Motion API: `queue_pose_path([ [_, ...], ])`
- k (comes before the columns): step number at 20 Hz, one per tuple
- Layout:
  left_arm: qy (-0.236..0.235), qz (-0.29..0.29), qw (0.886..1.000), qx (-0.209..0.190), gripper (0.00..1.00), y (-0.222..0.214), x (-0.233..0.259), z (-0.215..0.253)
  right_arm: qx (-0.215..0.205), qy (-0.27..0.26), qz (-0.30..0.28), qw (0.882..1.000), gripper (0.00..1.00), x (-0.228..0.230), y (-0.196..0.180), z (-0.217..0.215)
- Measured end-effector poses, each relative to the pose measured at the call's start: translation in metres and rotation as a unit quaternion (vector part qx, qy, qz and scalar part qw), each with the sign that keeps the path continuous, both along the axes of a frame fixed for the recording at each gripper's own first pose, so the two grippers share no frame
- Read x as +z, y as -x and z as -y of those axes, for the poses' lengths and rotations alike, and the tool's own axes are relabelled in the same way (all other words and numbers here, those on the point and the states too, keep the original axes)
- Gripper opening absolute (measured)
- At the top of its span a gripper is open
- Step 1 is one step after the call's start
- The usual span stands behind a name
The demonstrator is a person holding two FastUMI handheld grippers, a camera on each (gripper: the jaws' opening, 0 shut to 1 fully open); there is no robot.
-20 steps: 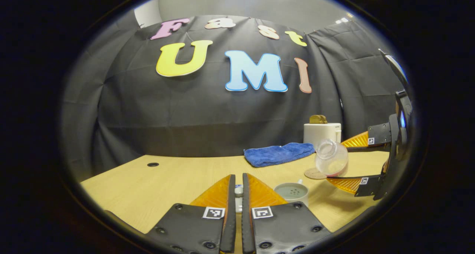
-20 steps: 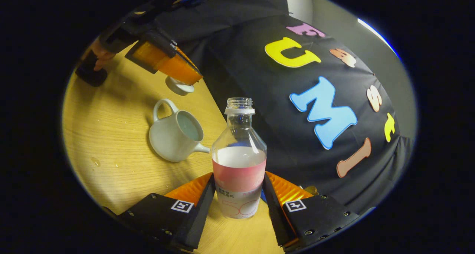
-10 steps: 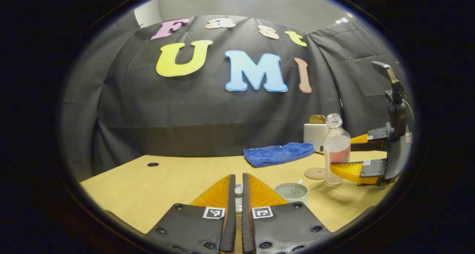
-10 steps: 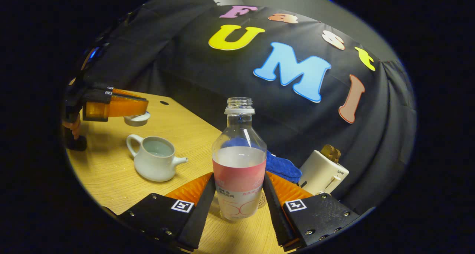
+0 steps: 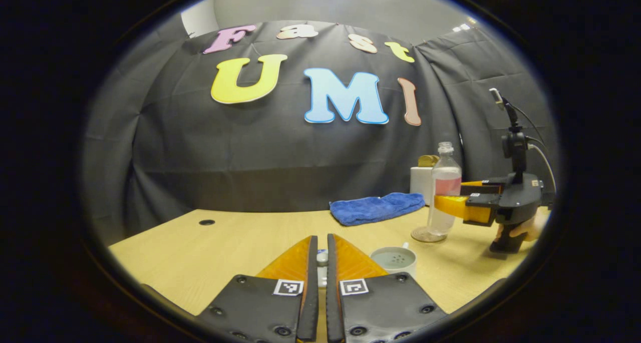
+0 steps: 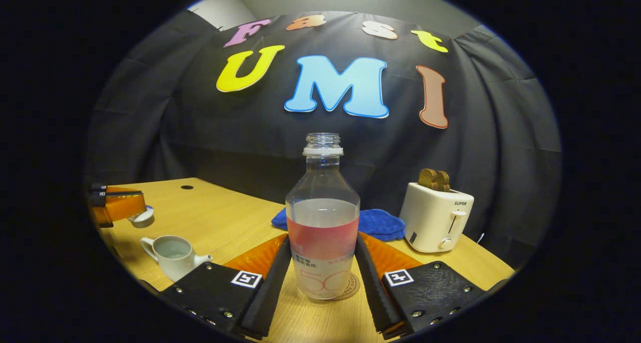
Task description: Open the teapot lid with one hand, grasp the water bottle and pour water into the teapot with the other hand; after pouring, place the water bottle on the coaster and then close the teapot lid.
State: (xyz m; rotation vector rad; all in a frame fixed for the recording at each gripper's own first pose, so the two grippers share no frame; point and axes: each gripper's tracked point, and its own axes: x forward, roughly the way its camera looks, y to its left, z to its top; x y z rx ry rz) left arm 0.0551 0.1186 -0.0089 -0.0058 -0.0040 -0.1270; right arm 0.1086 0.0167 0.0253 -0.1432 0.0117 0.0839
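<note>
In the left gripper view my left gripper (image 5: 321,250) is shut on the knob of the white teapot lid (image 5: 322,257), held just left of the open white teapot (image 5: 394,259). The capless water bottle (image 6: 323,223), part full with a pink label, stands upright on the round coaster (image 6: 353,286). My right gripper (image 6: 323,265) is shut on the bottle, its fingers against both sides. In the left gripper view the bottle (image 5: 443,188) stands on the coaster (image 5: 425,235) with the right gripper (image 5: 458,204) around it. The teapot (image 6: 173,255), the lid (image 6: 142,218) and the left gripper (image 6: 117,205) sit at far left.
A folded blue cloth (image 5: 376,207) lies behind the teapot near the back wall. A white toaster (image 6: 435,223) with toast in it stands at the back right. A hand (image 5: 526,228) holds the right gripper's grip. The wooden table (image 5: 225,243) has a cable hole (image 5: 206,222).
The bottle went from tilted over the teapot to upright and moved right and down onto the coaster with my right gripper. My left gripper and the lid stayed still.
</note>
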Motion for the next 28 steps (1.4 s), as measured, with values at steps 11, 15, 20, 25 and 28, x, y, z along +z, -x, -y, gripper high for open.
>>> queue_pose_path([
  [11, -0.001, 0.001, 1.000, 0.001, 0.14, 0.000, 0.000, 0.000, -0.024, -0.022, -0.013, 0.999, 0.74, -0.018, -0.026, 0.011],
  [15, -0.001, 0.001, 1.000, 0.001, 0.14, -0.001, 0.001, 0.000, -0.024, -0.035, -0.014, 0.999, 0.74, -0.020, -0.030, 0.011],
  [20, 0.000, 0.001, 1.000, 0.002, 0.14, -0.002, 0.001, -0.001, -0.032, -0.072, -0.030, 0.996, 0.74, -0.027, -0.031, 0.020],
  [25, 0.000, 0.001, 1.000, 0.002, 0.14, -0.001, 0.000, 0.000, -0.037, -0.064, -0.027, 0.997, 0.76, -0.026, -0.031, 0.020],
  [28, 0.000, 0.001, 1.000, 0.002, 0.14, -0.001, 0.001, 0.000, -0.037, -0.075, -0.032, 0.996, 0.77, -0.026, -0.032, 0.020],
])
